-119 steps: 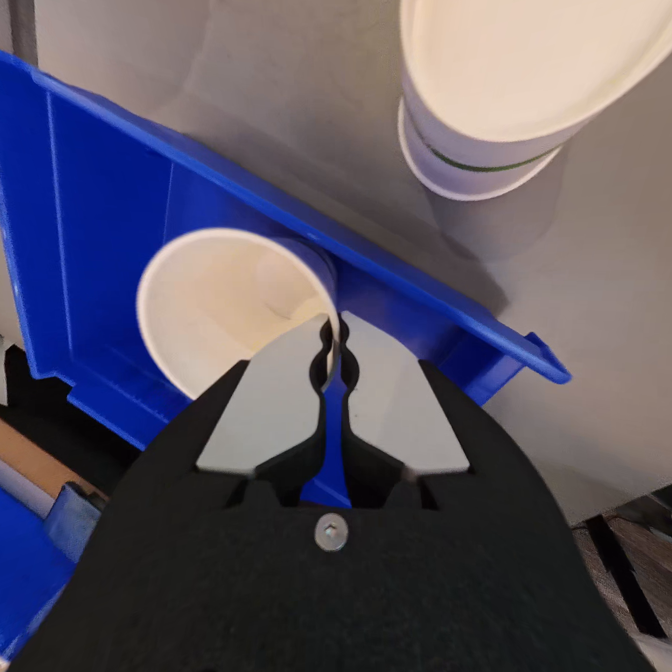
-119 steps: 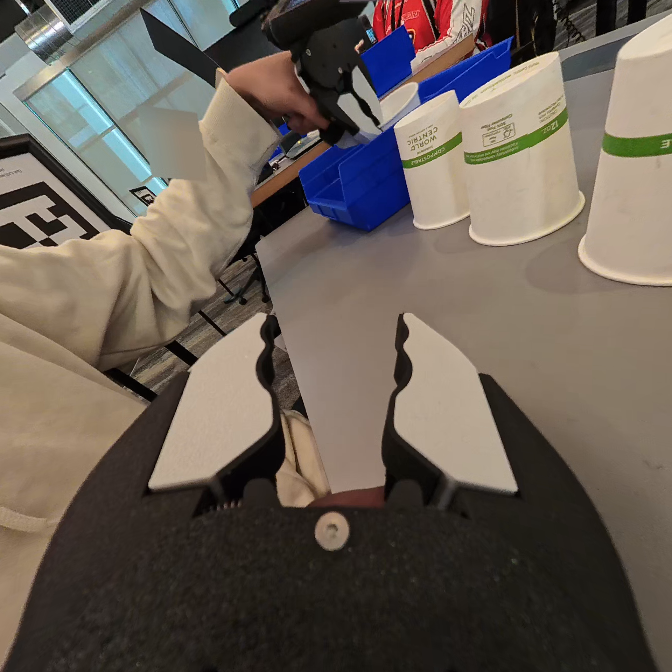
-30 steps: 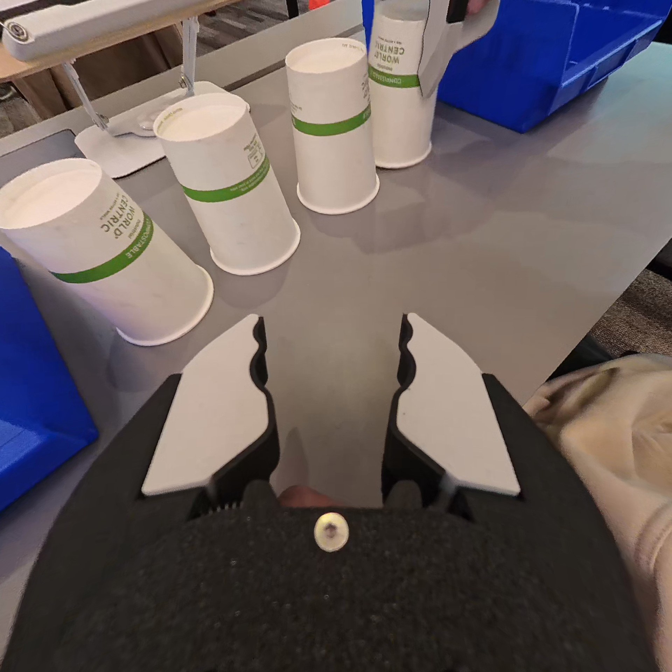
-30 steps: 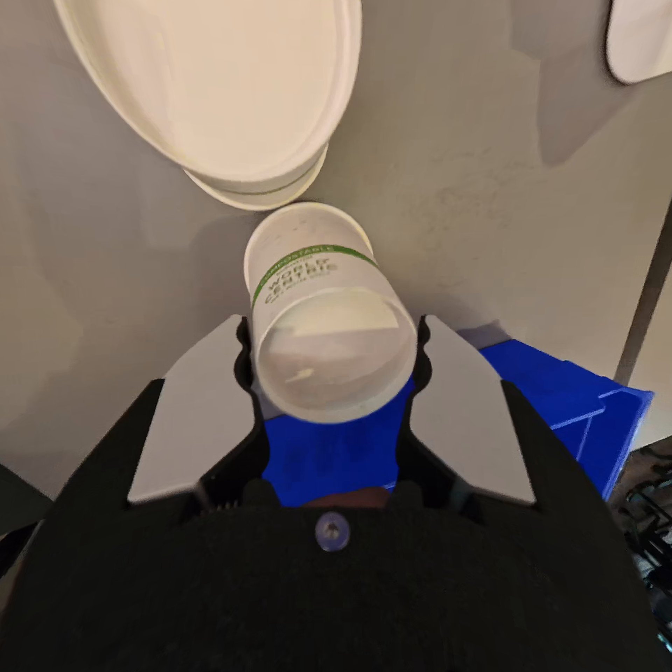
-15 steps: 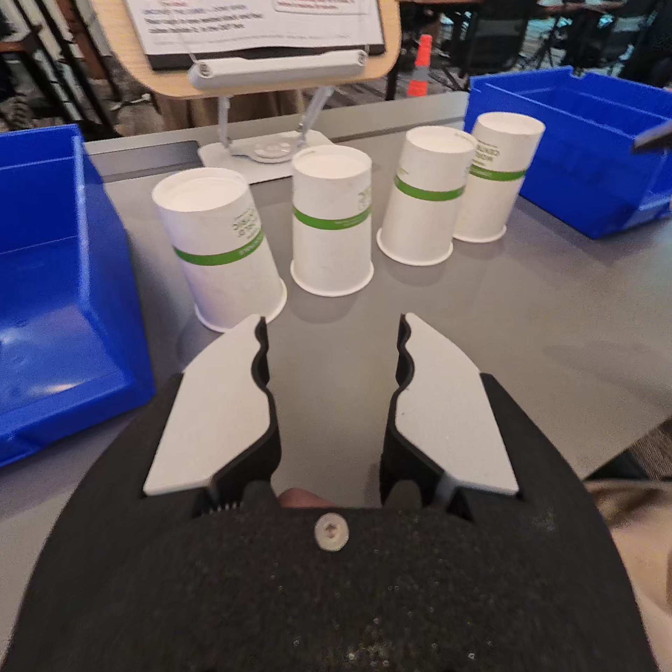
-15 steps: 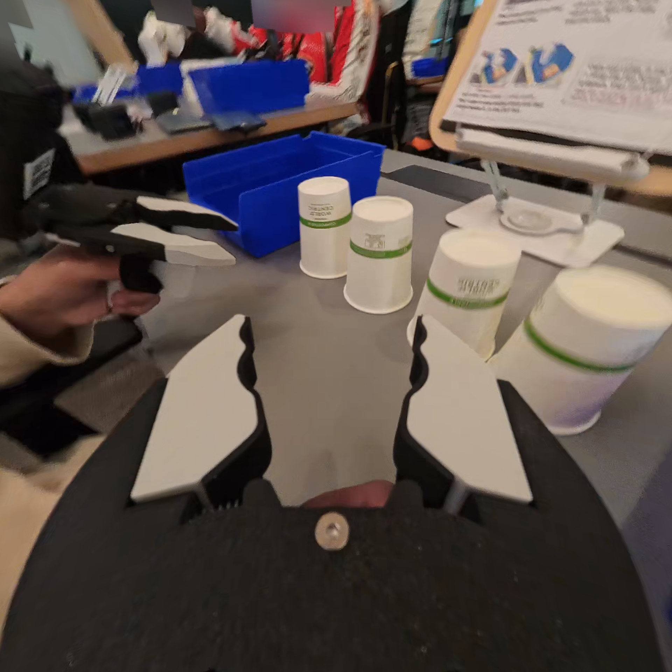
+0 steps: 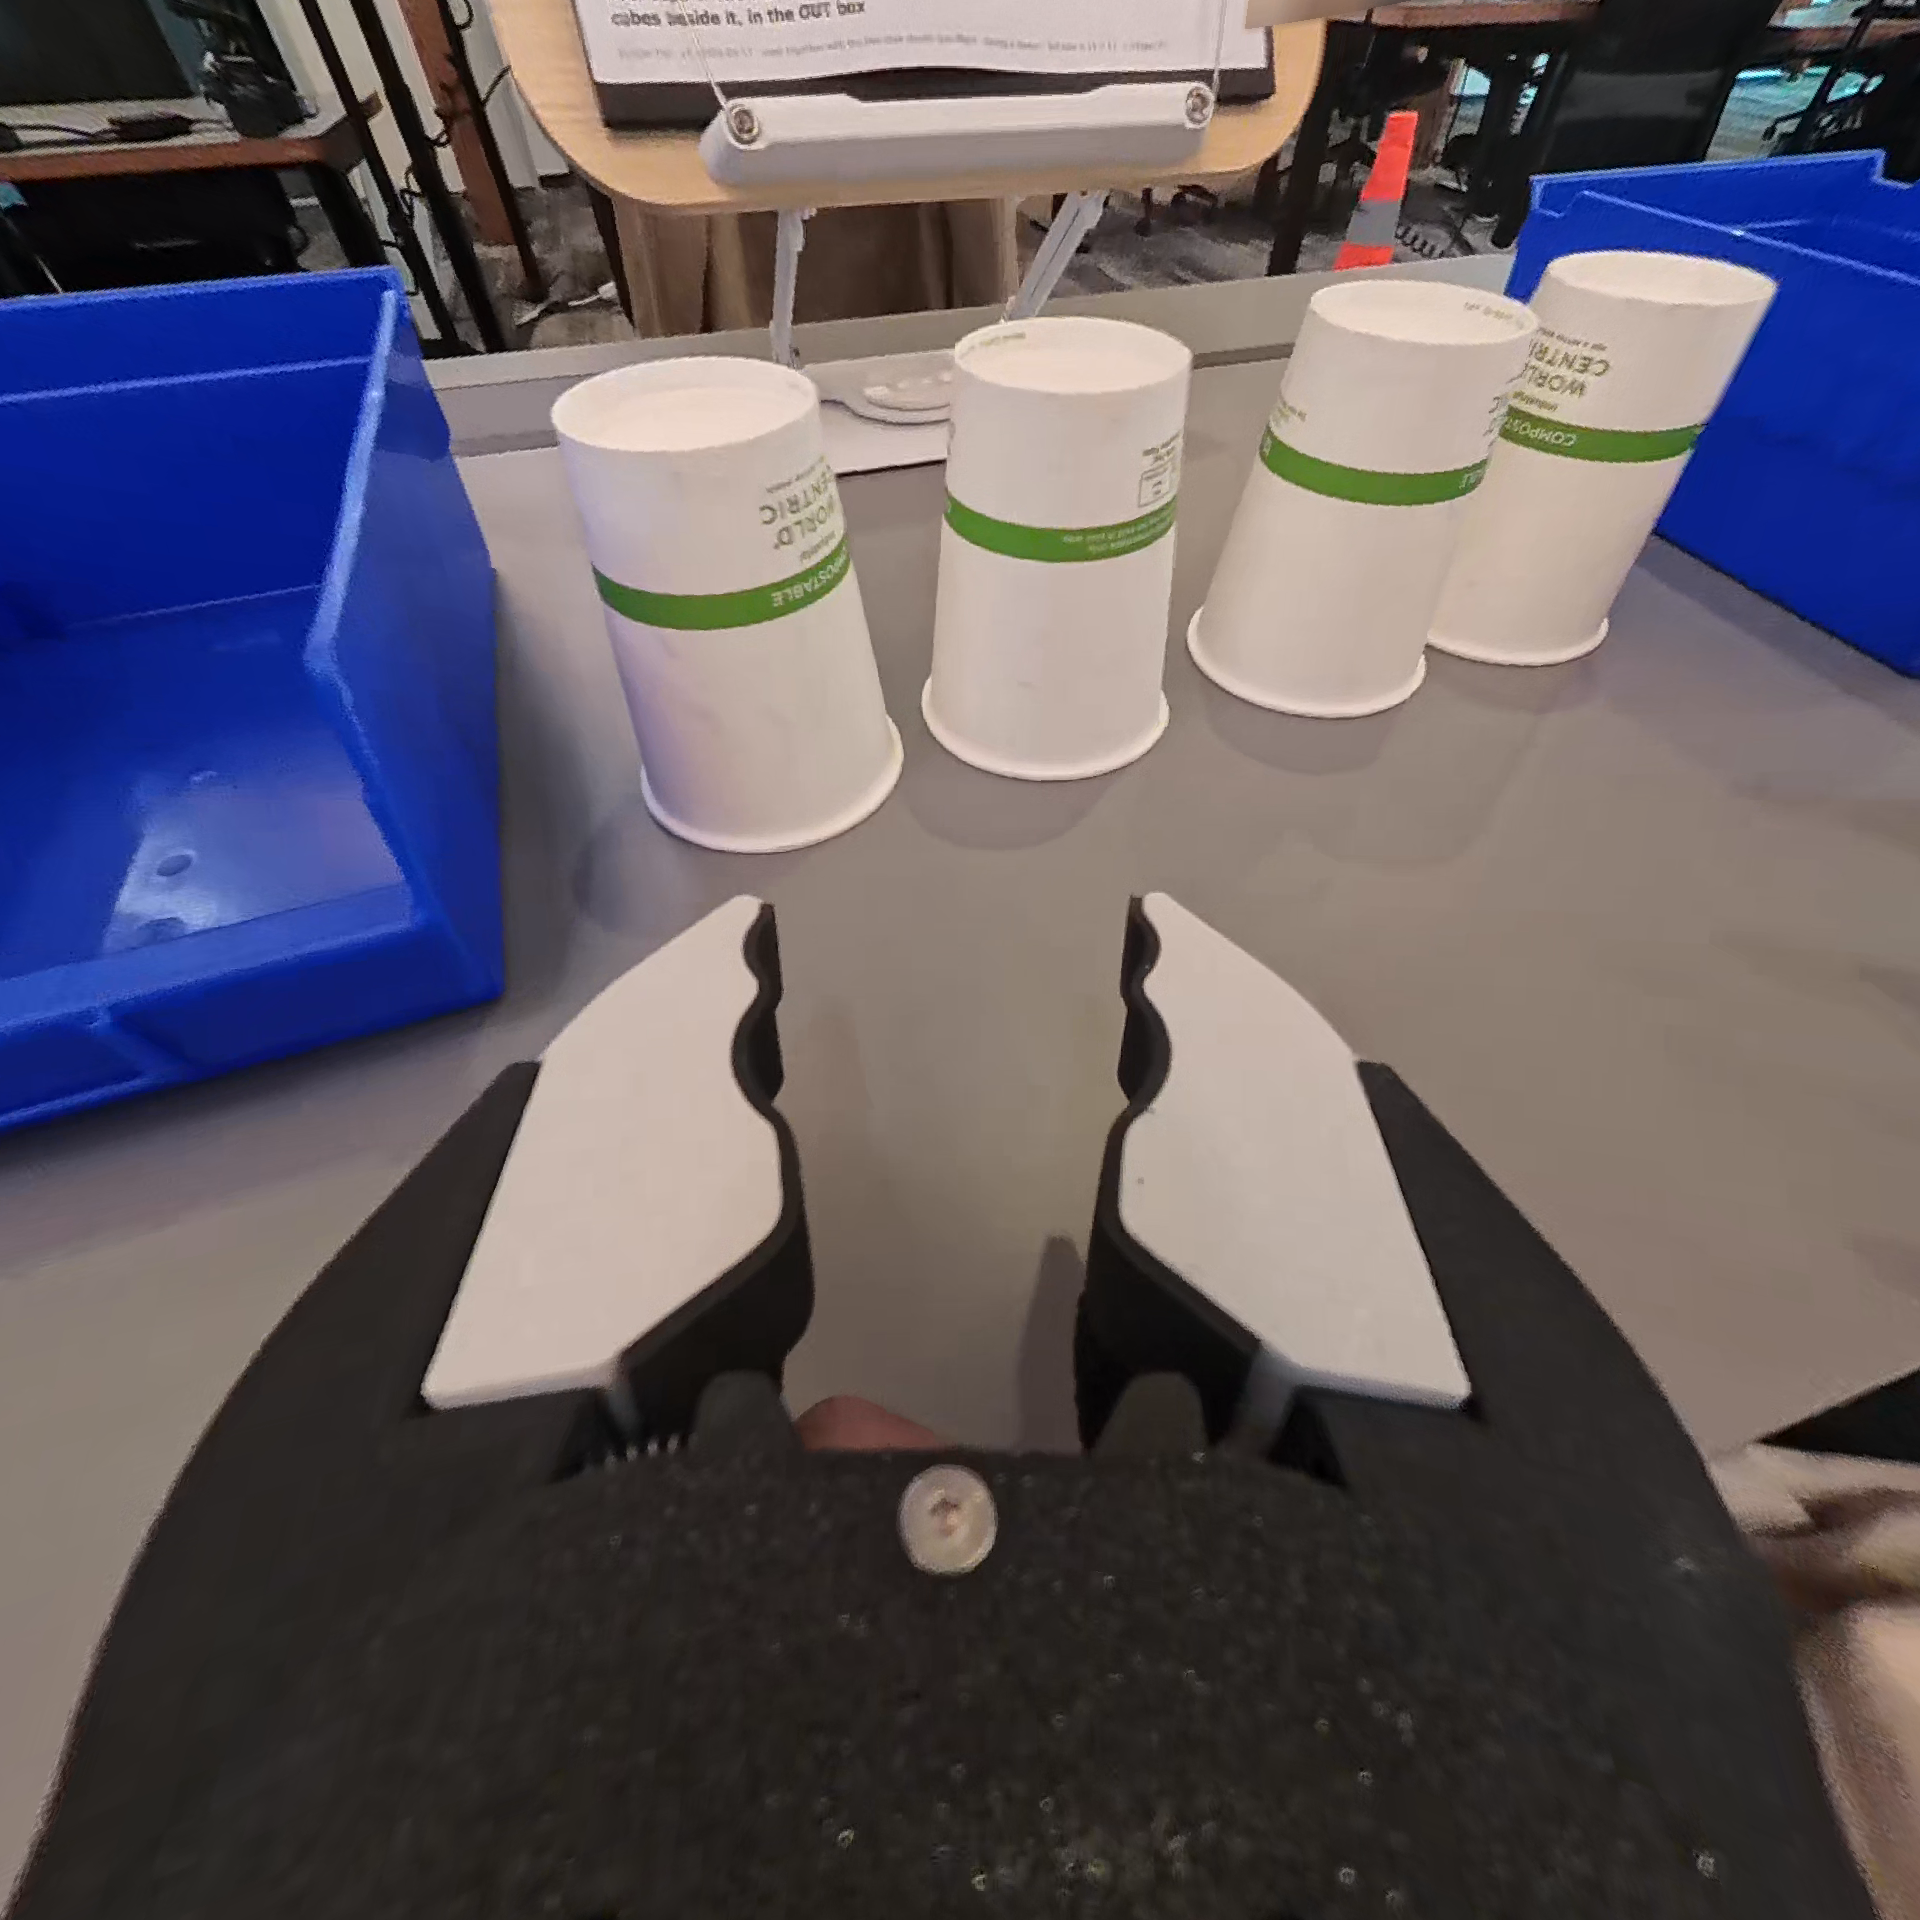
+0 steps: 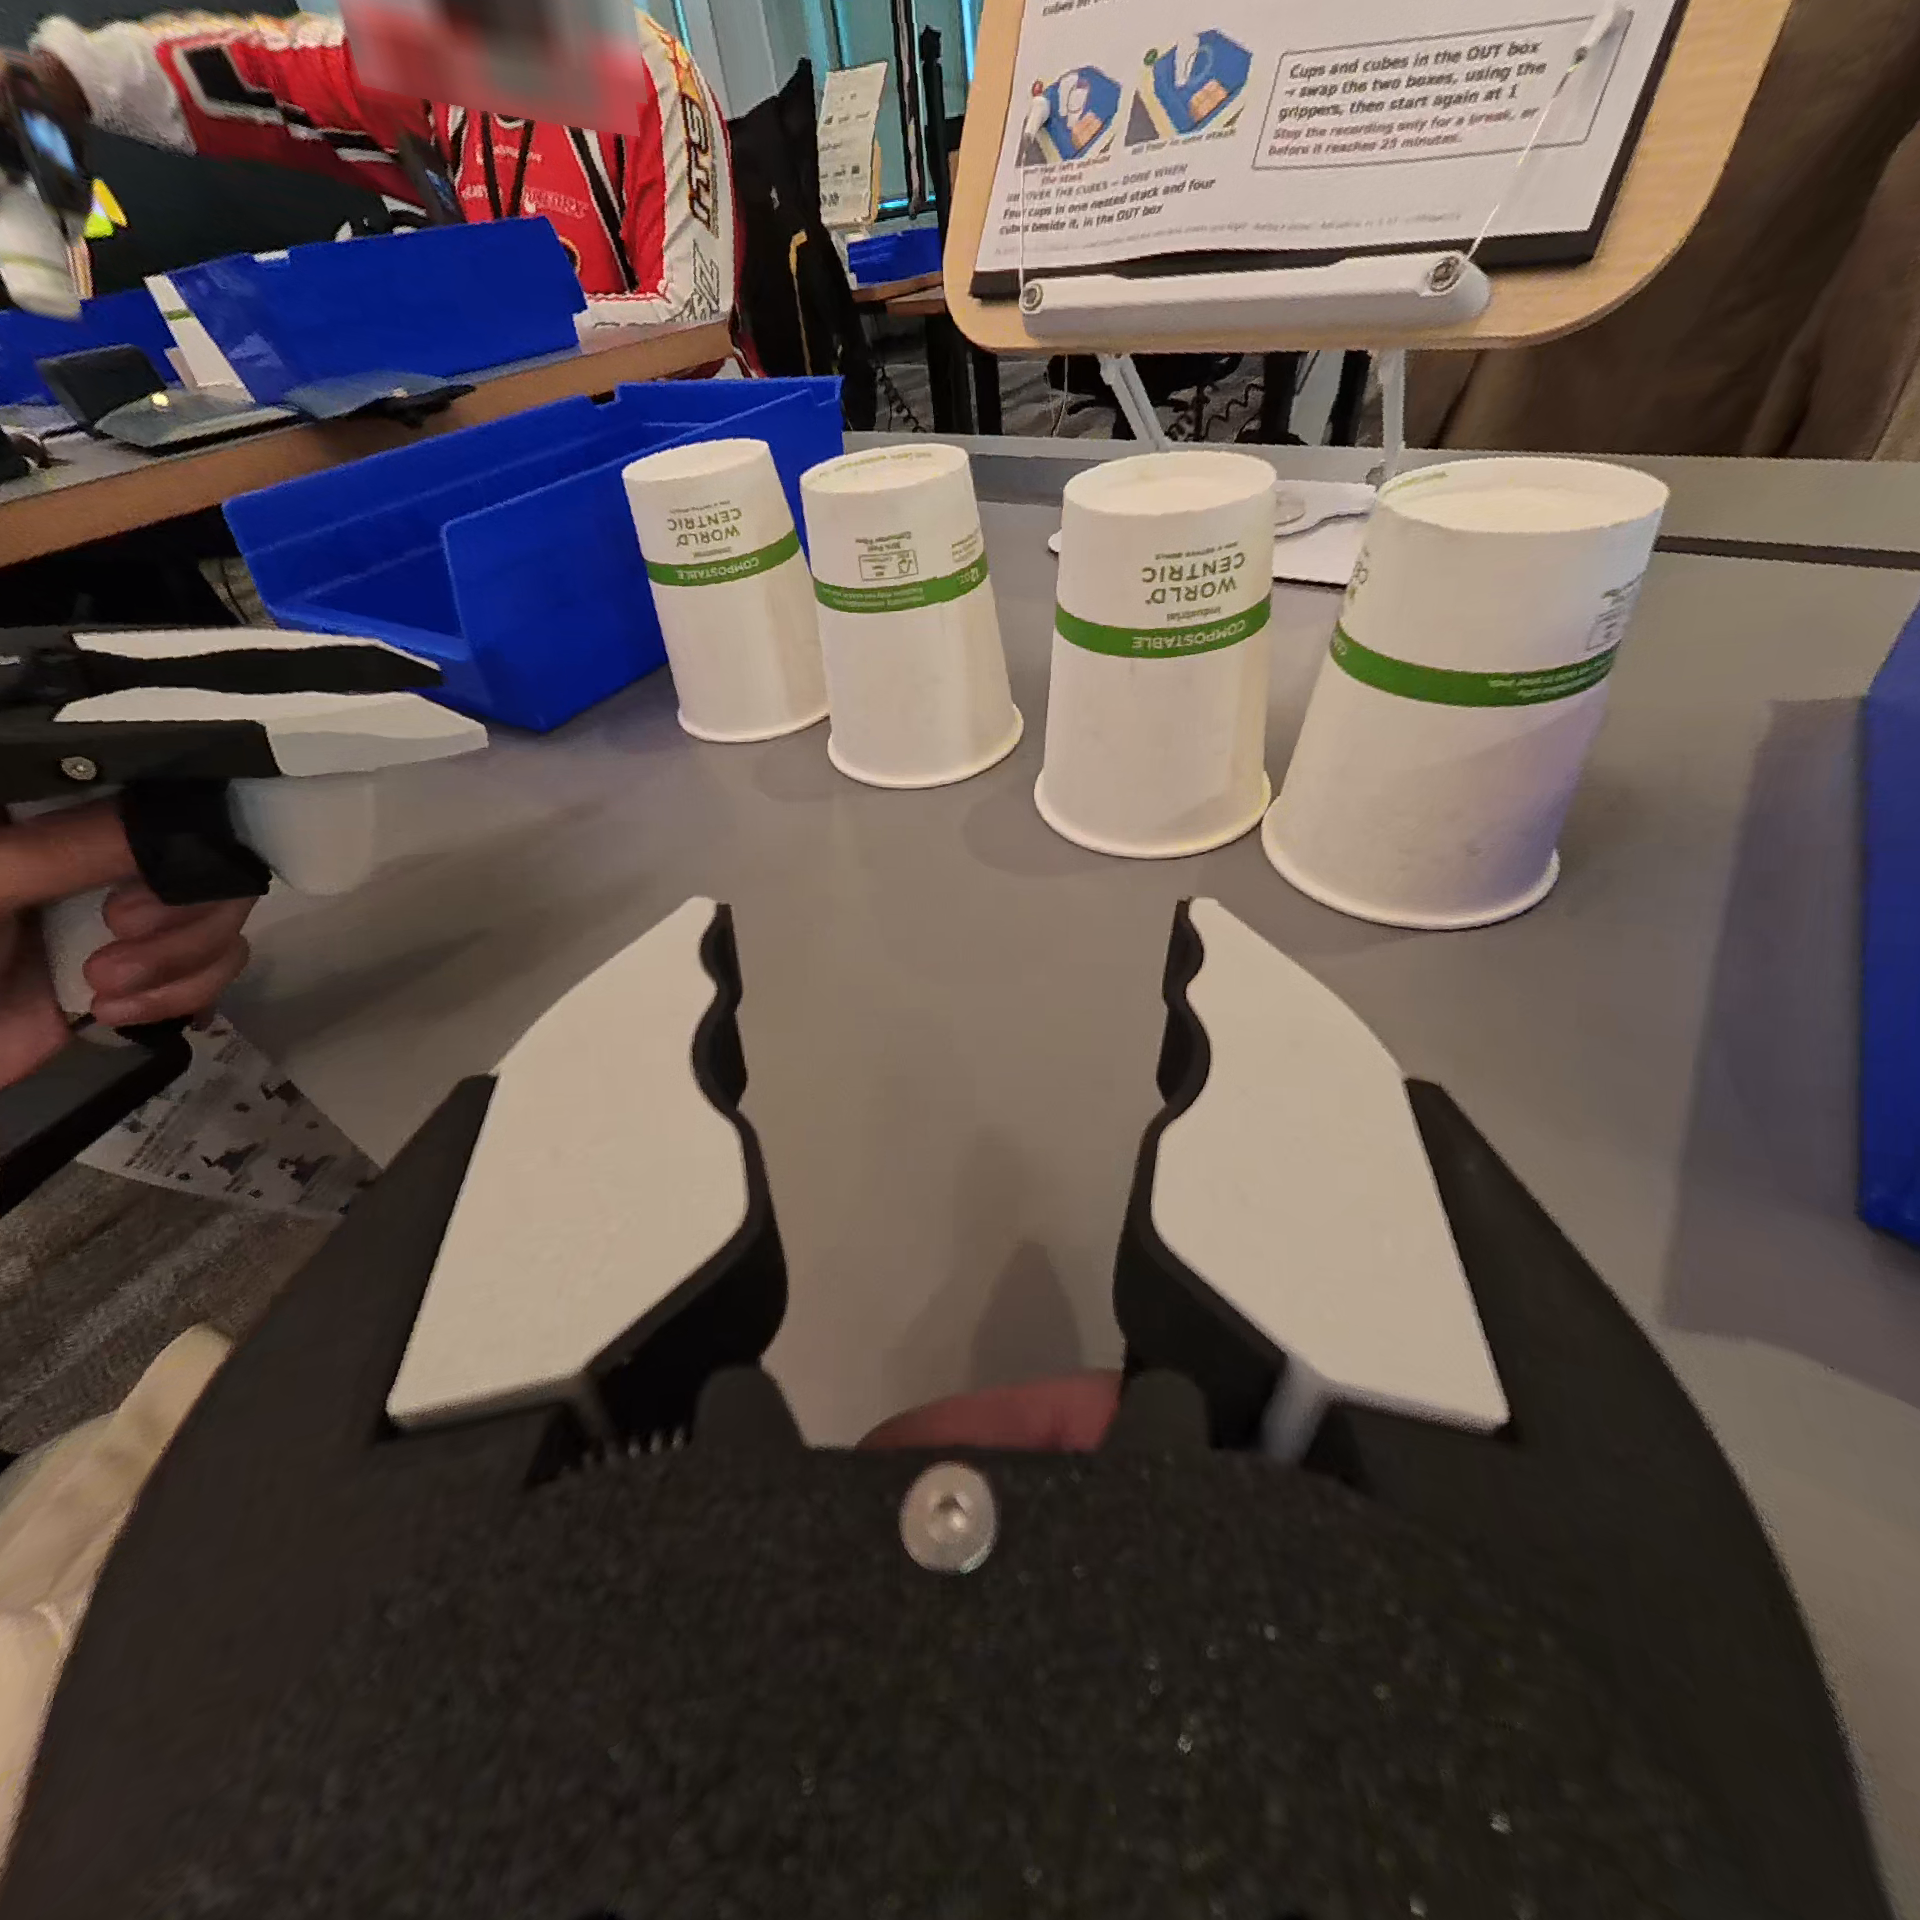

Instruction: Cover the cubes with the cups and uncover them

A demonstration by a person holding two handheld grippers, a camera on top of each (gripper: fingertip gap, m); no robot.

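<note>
Several white paper cups with green bands stand upside down in a row on the grey table (image 7: 1351,987). From left they are one cup (image 7: 743,623), a second (image 7: 1055,561), a third (image 7: 1340,520) and the last (image 7: 1569,478). No cubes show. My left gripper (image 7: 948,914) is open and empty, short of the two left cups. My right gripper (image 8: 951,914) is open and empty, short of the row, where the nearest cup (image 8: 1455,707) stands at right. The left gripper (image 8: 457,704) also shows at the left edge of the right wrist view.
A blue bin (image 7: 208,675) stands at the row's left end and another blue bin (image 7: 1818,364) at its right end. A wooden document stand (image 7: 935,94) rises behind the cups. A person in red sits at a far table (image 8: 364,436).
One second ago my right gripper was over a cup beside the blue bin; now it has let go and drawn back, open. My left gripper has swung to face the row.
</note>
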